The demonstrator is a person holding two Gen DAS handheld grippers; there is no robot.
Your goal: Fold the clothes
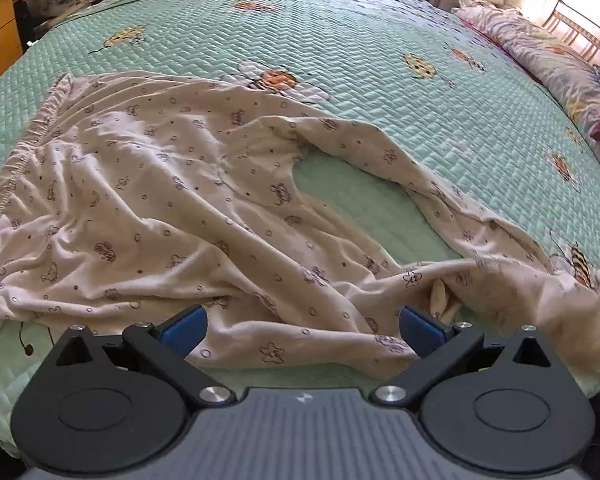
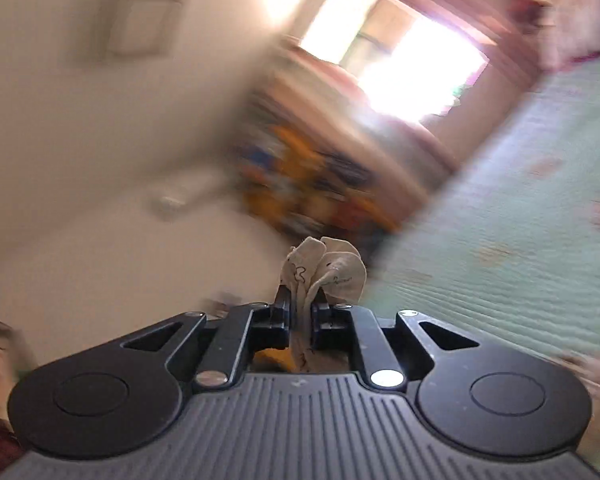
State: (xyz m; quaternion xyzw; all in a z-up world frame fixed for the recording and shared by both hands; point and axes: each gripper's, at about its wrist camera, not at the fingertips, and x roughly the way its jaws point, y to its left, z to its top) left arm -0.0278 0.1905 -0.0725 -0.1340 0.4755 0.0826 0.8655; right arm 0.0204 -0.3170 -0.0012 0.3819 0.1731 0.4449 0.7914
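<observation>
Room blurred, garment [image 2: 326, 272] pinched, right gripper [image 2: 300, 316]

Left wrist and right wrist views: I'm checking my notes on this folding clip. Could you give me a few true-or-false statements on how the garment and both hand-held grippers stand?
1. The right hand-held gripper is clamped on a bunch of cream printed fabric. True.
2. The left hand-held gripper is shut on the garment. False: its jaws stand open over the cream printed pyjama trousers.
3. The trousers lie neatly folded. False: they are spread out and rumpled.
4. They lie on a green quilted bedspread with bees. True.
</observation>
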